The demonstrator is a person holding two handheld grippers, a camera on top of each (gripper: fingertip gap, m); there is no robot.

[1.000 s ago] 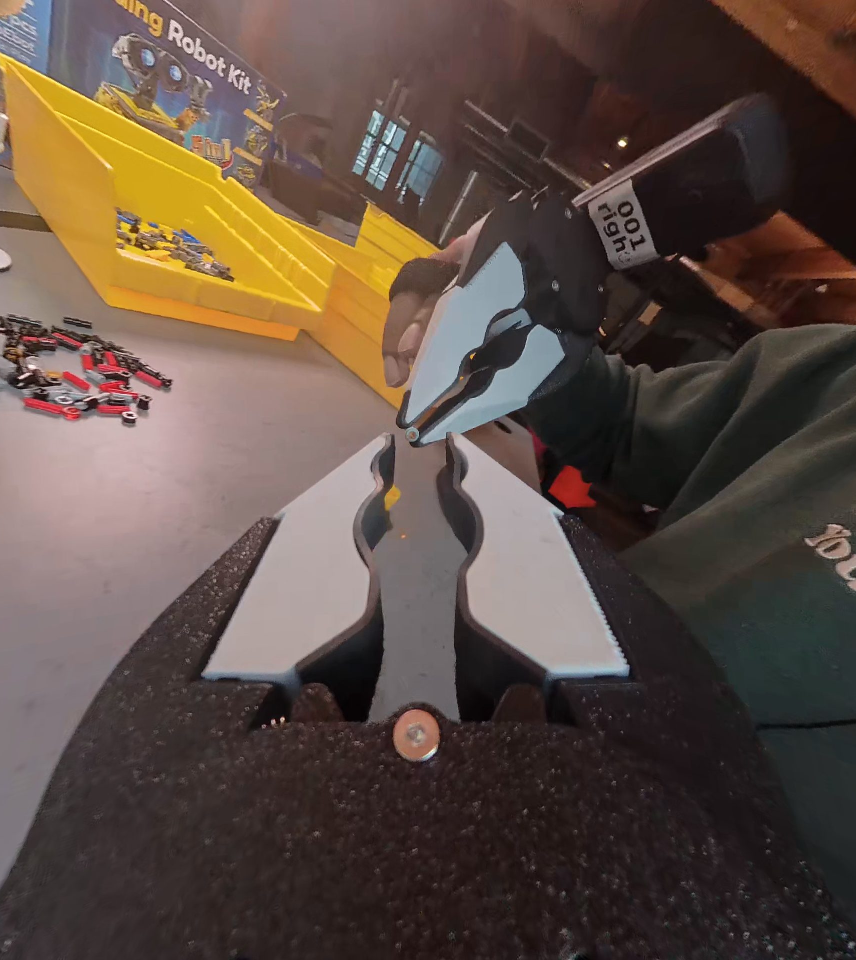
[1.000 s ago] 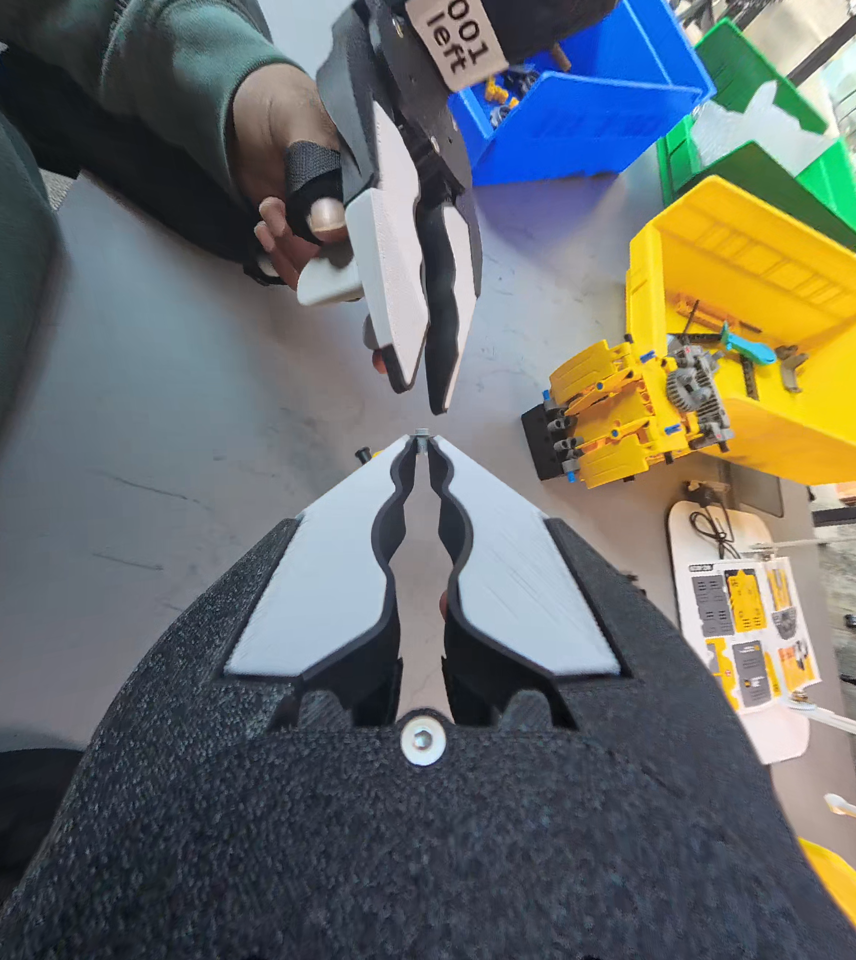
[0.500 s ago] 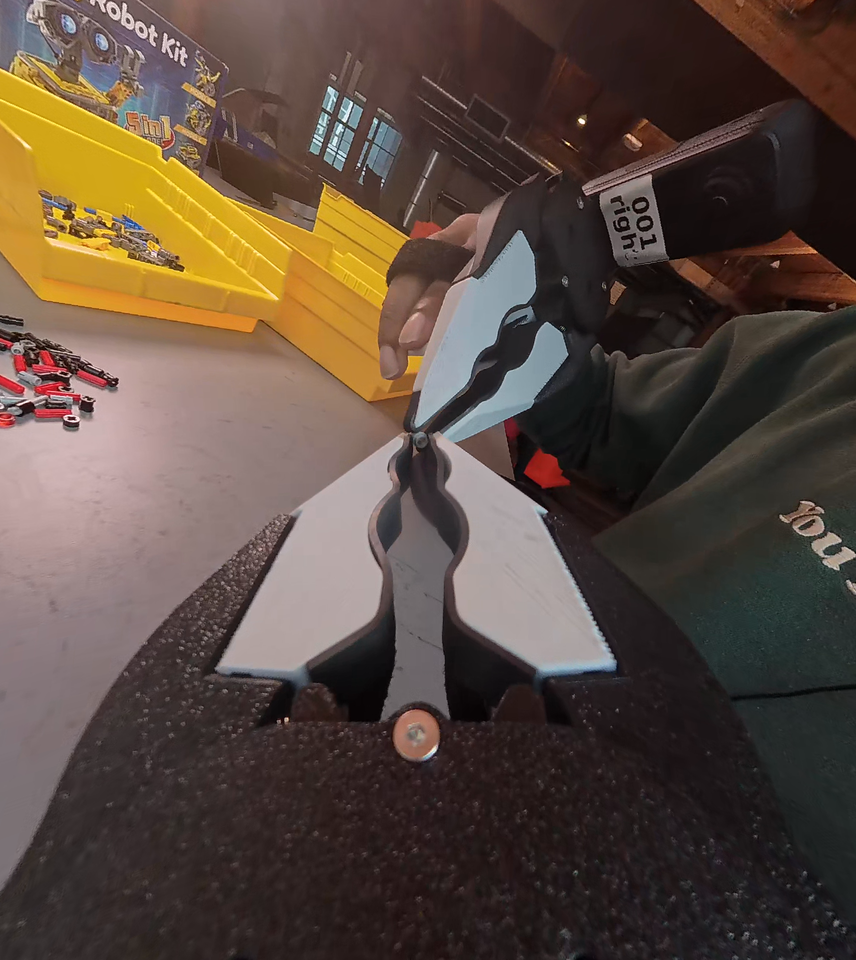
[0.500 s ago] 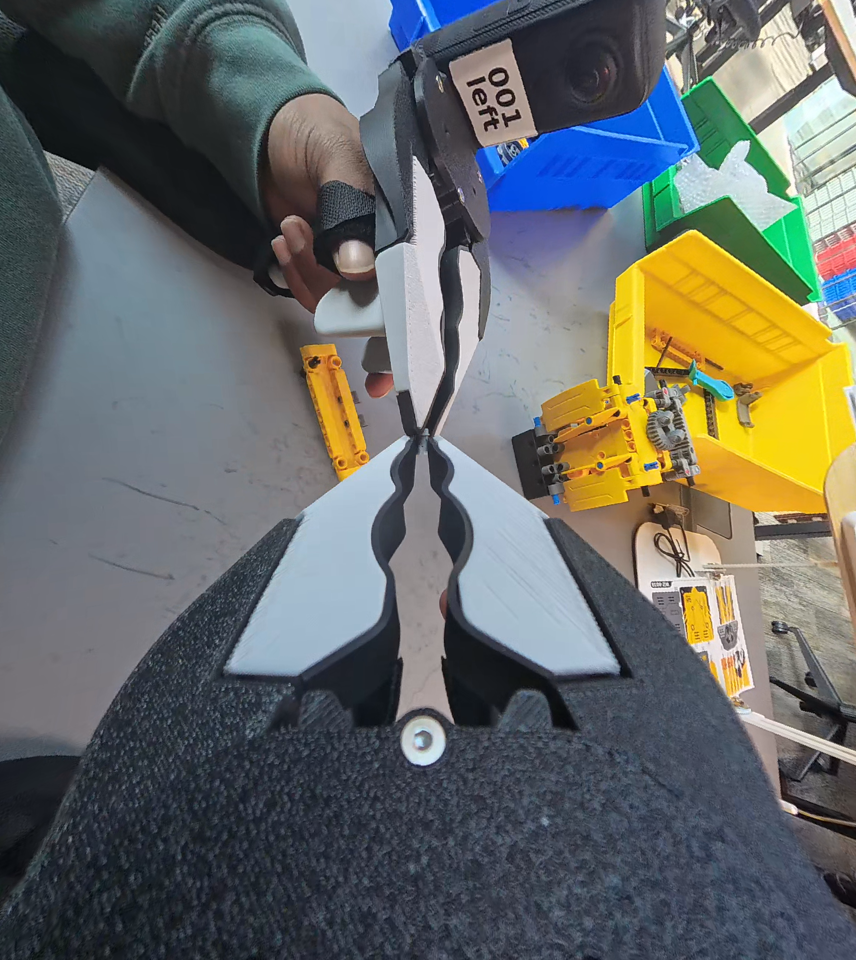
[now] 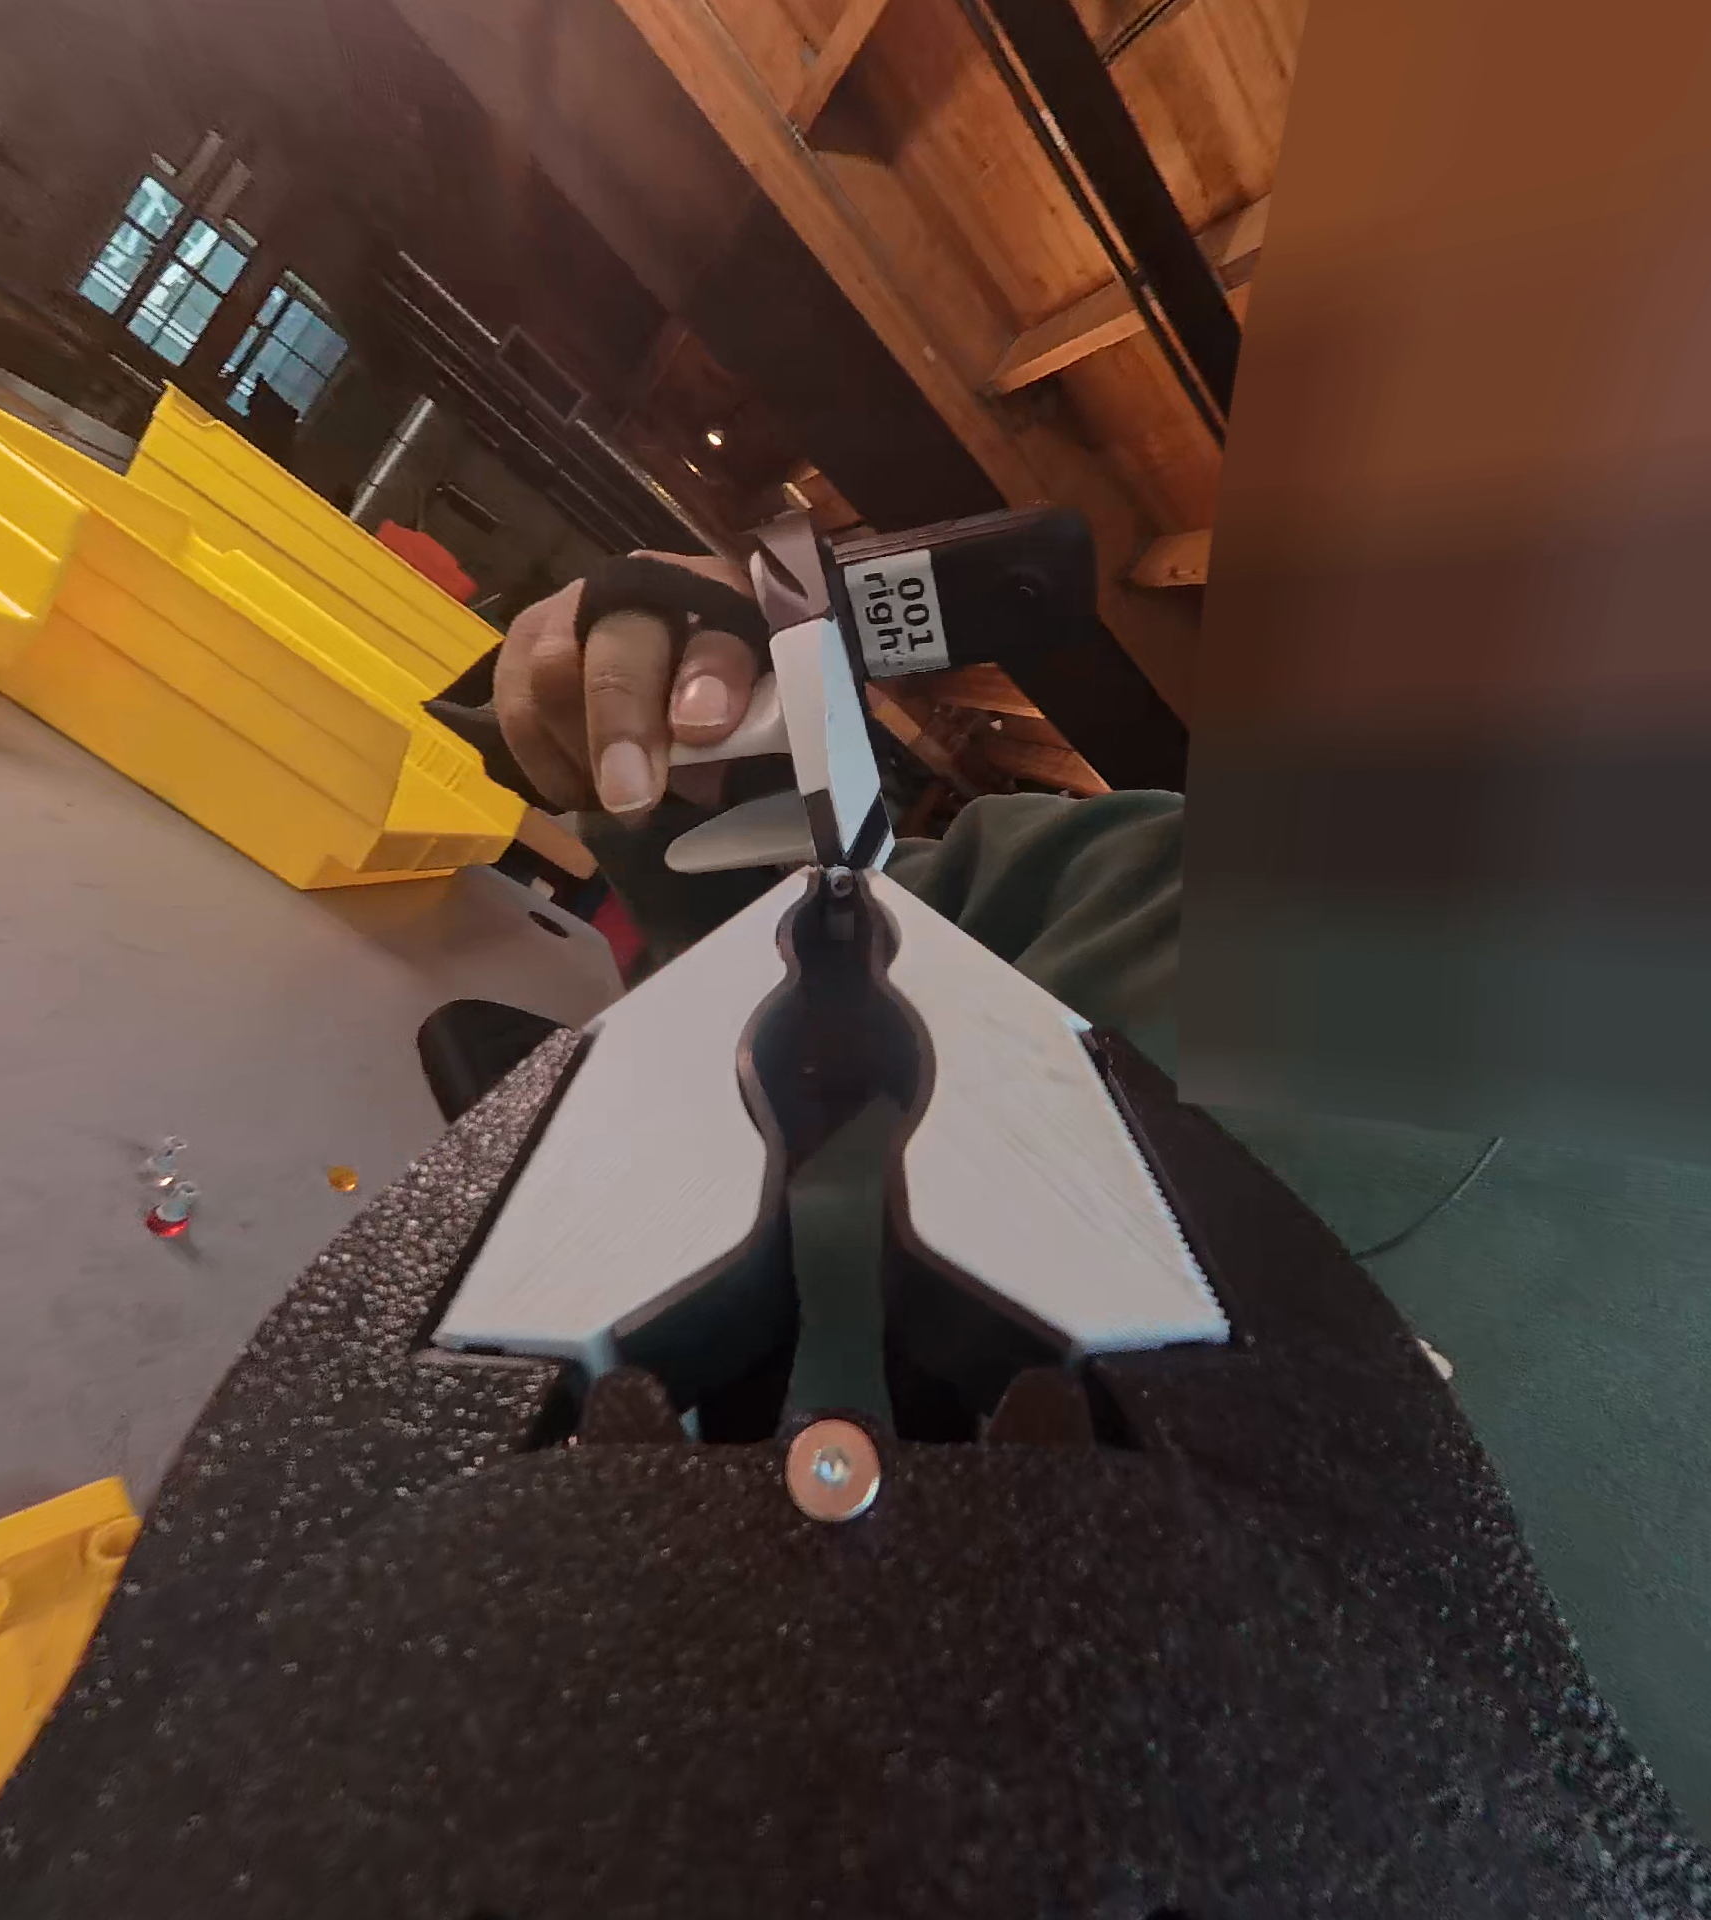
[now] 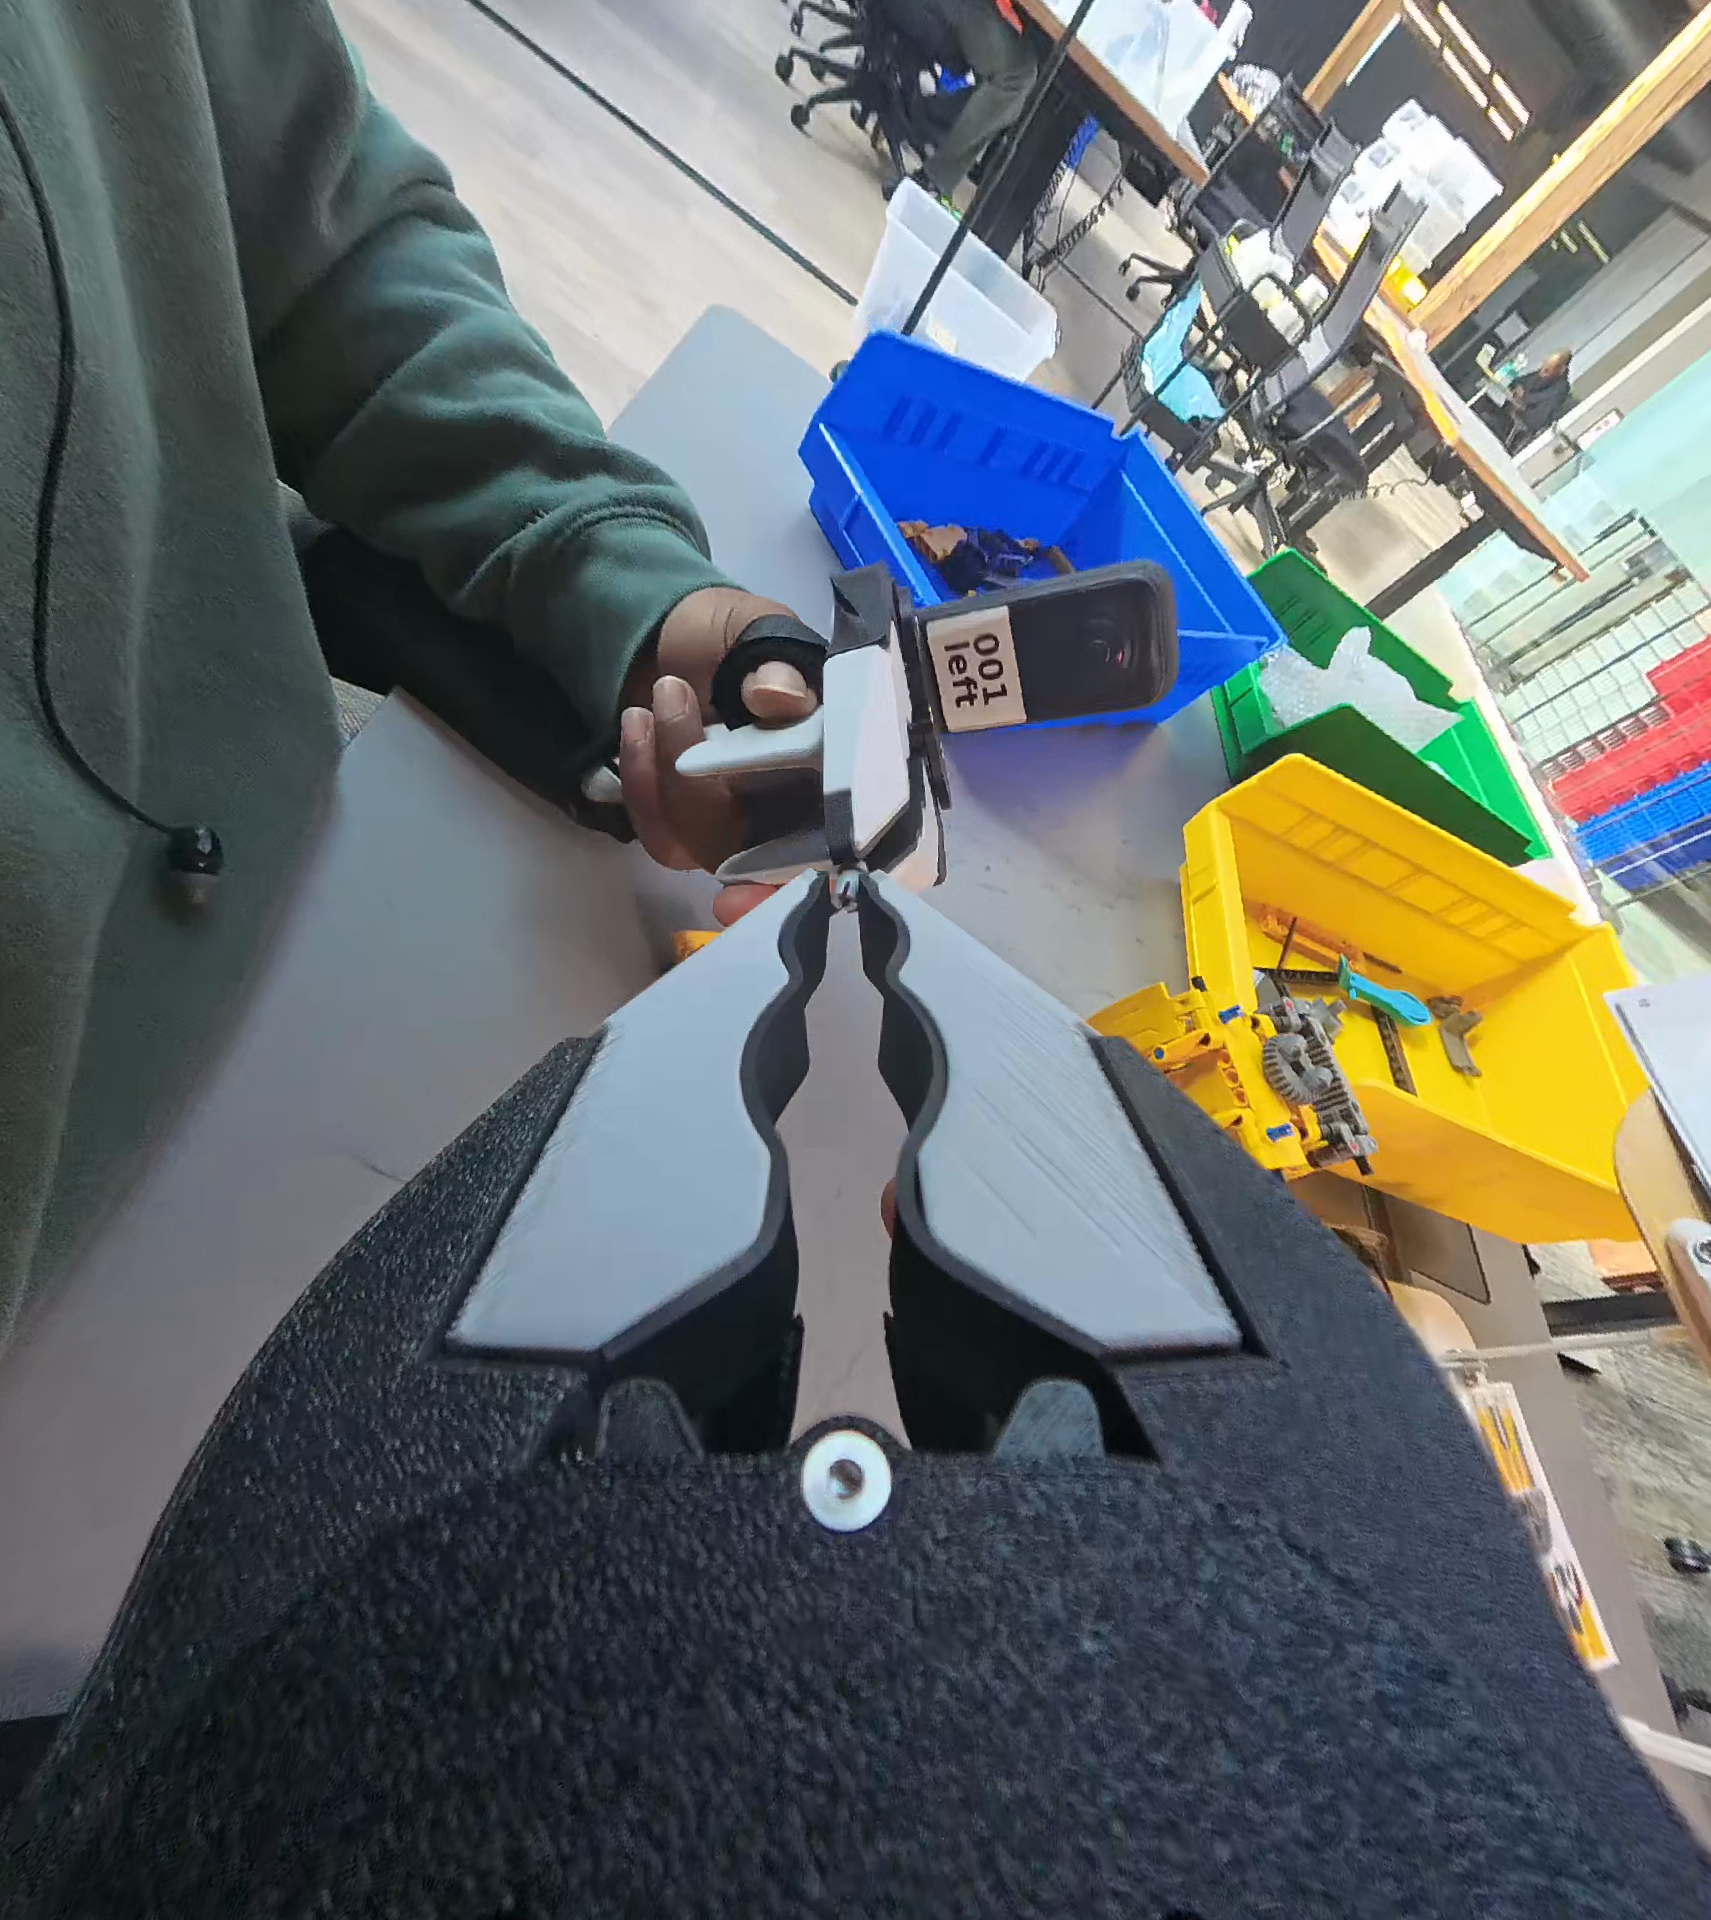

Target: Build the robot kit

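Left gripper: fingers closed tip to tip on a small grey pin-like part. Held raised above the grey table, so the pinch point sits clear of the surface.

Right gripper: fingers likewise closed at the tips on the same small part. It meets the left gripper nose to nose; both tips bear on the part at once.

Small part: caught between the two pairs of tips, in mid-air, just in front of the person's green sweatshirt. Too small to identify further.

Hands: each hand works a white trigger lever with a finger through a black strap loop, which judges as the means of keeping the tips clenched.

Right side of table: yellow bin with loose parts, a yellow block-built assembly touching its near wall; blue bin and green bin farther off.

Left side of table: stacked yellow bins far; a yellow block piece near; small clear and red pieces between.
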